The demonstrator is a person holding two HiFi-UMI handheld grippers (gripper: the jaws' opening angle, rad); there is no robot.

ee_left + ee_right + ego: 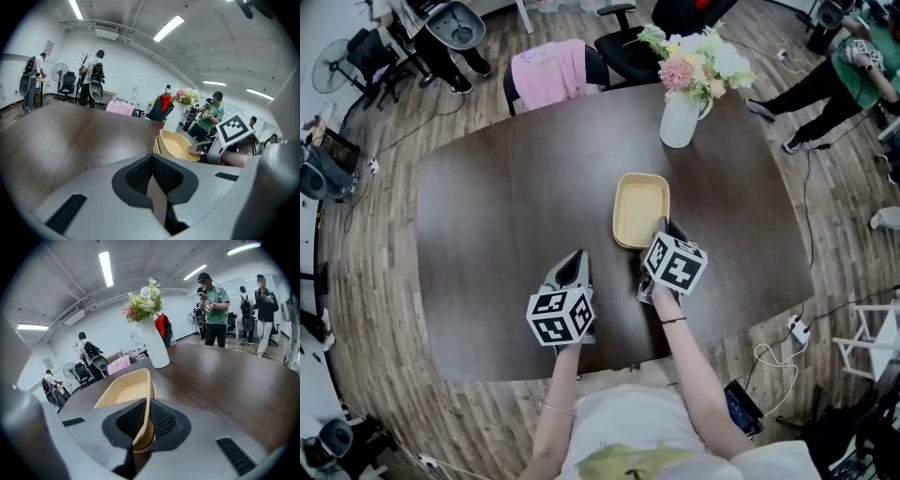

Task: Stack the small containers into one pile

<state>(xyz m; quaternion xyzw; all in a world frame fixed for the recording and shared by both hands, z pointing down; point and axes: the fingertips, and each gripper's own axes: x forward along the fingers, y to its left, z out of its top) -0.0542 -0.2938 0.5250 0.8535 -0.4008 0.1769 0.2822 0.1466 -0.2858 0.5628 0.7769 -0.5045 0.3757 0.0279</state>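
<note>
Right hand-held gripper on pale-yellow nested containers.

A: What is sitting on the dark brown wooden table?
B: A pale yellow plastic tub and a white vase of flowers.
A: And the right gripper?
B: It is touching the tub's near edge. The left gripper is pointing at bare table.

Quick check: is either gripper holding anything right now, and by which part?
The right gripper is shut on the yellow container, pinching its near wall at the rim. The left gripper is shut with nothing between its jaws.
</note>
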